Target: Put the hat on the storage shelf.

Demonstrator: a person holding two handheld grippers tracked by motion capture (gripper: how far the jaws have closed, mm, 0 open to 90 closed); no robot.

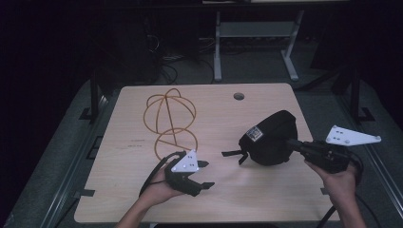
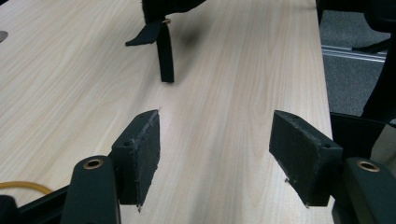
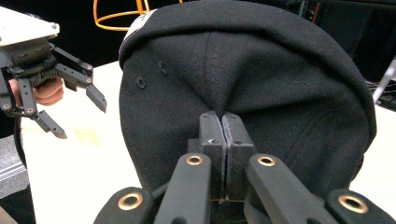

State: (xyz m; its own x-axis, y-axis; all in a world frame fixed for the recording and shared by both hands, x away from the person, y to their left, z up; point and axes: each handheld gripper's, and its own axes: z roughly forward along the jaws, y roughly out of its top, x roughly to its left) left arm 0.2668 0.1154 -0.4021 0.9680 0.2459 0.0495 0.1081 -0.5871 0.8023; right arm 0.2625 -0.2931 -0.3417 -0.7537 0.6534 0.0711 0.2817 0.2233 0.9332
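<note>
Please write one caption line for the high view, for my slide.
The right gripper holds a black cap by its fabric while the open left gripper waits near an orange wire stand.

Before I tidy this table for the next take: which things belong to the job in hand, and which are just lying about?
In the job:
- black cap, pinched by the right gripper
- cap's strap, hanging toward the table
- left gripper, open, nothing between its fingers

Lying about:
- orange wire frame, at the table's far left
</note>
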